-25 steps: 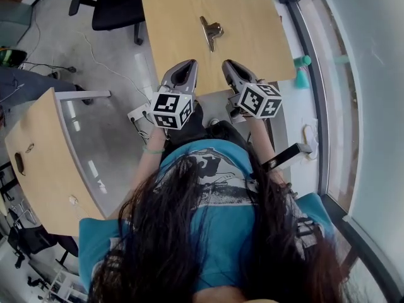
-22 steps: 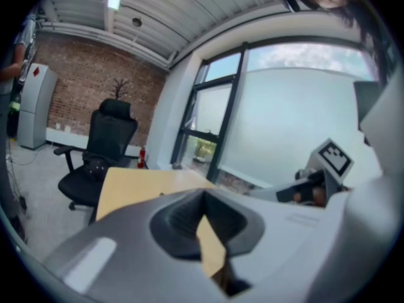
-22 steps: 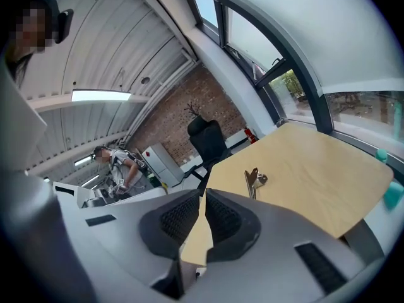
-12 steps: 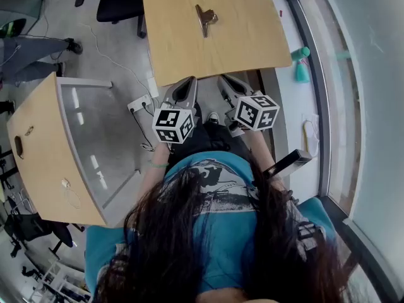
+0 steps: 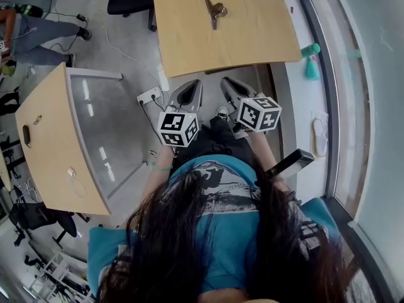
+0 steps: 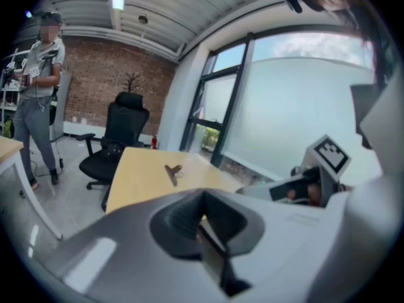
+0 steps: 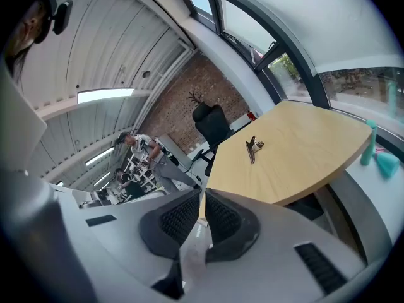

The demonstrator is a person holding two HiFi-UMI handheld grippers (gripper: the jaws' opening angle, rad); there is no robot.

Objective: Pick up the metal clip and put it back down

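- The clip [image 5: 216, 10] lies on the worktop [image 5: 259, 43], towards its far side, with neither gripper touching it.
- We hold our left gripper [image 5: 192, 87] short of the worktop's near edge, jaws pressed together on nothing.
- Our right gripper [image 5: 228, 86] sits just beside it, jaws likewise drawn together and empty.
- Both point towards the clip, well apart from it.

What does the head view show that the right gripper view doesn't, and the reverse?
Head view only: the left gripper beside the right gripper, short of the table, and a second desk. Right gripper view only: its jaws closed to a slit, empty, and a brick wall. Both: the metal clip on the table.
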